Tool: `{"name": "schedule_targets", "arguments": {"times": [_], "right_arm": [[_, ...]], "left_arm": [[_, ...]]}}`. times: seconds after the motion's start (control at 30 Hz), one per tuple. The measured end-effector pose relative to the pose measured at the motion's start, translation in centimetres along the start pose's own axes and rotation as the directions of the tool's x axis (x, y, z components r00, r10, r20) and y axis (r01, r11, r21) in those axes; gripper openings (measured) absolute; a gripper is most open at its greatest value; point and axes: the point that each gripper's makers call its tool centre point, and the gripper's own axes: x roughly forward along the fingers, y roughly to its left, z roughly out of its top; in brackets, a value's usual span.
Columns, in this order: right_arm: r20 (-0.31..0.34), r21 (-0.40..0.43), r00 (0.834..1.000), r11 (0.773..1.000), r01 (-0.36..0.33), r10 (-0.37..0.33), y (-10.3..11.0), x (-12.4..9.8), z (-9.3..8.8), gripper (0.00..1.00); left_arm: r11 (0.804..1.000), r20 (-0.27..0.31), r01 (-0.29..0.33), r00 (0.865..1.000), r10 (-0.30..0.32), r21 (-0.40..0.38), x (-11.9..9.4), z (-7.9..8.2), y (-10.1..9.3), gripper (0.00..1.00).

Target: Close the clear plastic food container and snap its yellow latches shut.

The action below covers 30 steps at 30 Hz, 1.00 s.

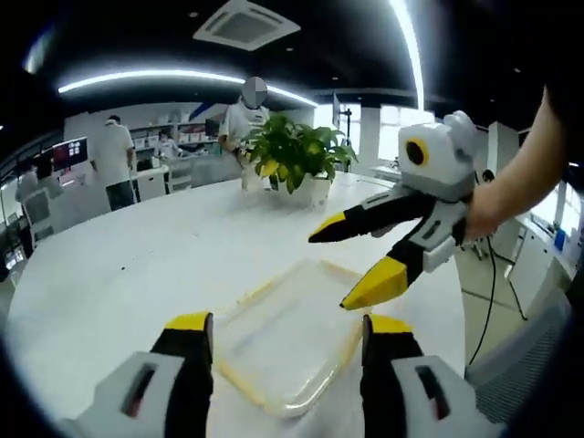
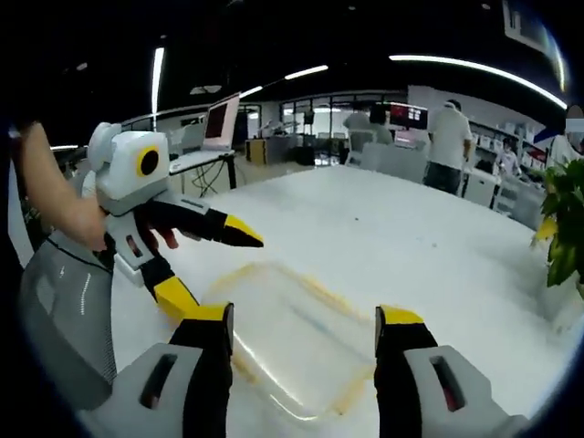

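Both grippers hang above a white table with their yellow-tipped jaws spread and nothing between them. Seen in the left gripper view, the left gripper (image 1: pixel 287 330) has its two jaws rising from the bottom of the picture, wide apart, straddling the near end of the clear plastic food container (image 1: pixel 287 342) from above; whether the tips touch it cannot be told. The right gripper (image 1: pixel 351 265) comes in from the right of that view, held in a person's hand (image 1: pixel 484 214) with the bare forearm reaching in from the upper right; its jaws are parted, angled downward, the lower tip just over the container's far side. In the right gripper view the right gripper (image 2: pixel 304 321) likewise shows parted jaws over the container (image 2: pixel 297 342), and the left gripper (image 2: pixel 214 269) enters from the left, gripped by a hand (image 2: pixel 87 224) with the forearm running up to the left edge, jaws parted. The container lies flat on the white table (image 1: pixel 137 265), close to the edge nearest the person; it has yellow trim along its edges, and nothing can be made out inside it. A potted plant (image 1: pixel 297 155) stands toward the far side of the table, and people (image 1: pixel 114 160) stand beyond it.
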Motion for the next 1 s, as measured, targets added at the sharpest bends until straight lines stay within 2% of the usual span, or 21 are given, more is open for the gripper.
{"name": "schedule_targets", "arguments": {"times": [0.17, 0.33, 0.43, 0.57, 0.73, 0.9, 1.0], "right_arm": [[0.004, -0.004, 1.0, 1.0, 0.002, -0.002, -0.4, -0.5, -0.8, 0.71], [0.005, 0.031, 1.0, 1.0, -0.001, 0.001, -0.4, -0.9, -2.1, 0.73], [0.013, 0.051, 1.0, 0.999, -0.01, 0.009, 0.0, -1.1, -2.6, 0.77], [0.004, 0.05, 1.0, 0.999, -0.005, 0.004, 0.1, -1.6, -3.8, 0.75], [-0.003, 0.056, 1.0, 0.998, 0.003, -0.003, 0.2, -1.9, -5.1, 0.74], [-0.026, 0.076, 0.999, 0.997, 0.024, -0.023, -0.3, -1.7, -7.0, 0.72], [-0.049, 0.088, 0.999, 0.996, 0.028, -0.024, -0.2, -1.6, -8.3, 0.71]], "left_arm": [[0.998, 0.033, -0.069, 0.997, 0.069, 0.009, -0.8, -0.2, 1.0, 0.66], [0.996, 0.04, -0.08, 0.996, 0.082, -0.048, -1.1, -1.1, 1.4, 0.67], [0.996, 0.027, -0.08, 0.996, 0.081, -0.038, -1.2, -1.9, 1.1, 0.68], [0.995, -0.007, -0.083, 0.997, 0.083, -0.053, -1.3, -3.4, 0.8, 0.68], [0.992, -0.01, -0.11, 0.994, 0.109, -0.065, -1.5, -4.5, 0.5, 0.63], [0.987, -0.05, -0.119, 0.992, 0.114, -0.104, -0.9, -6.9, 0.3, 0.61], [0.987, -0.055, -0.12, 0.992, 0.115, -0.11, -0.6, -7.3, 0.2, 0.61]]}}
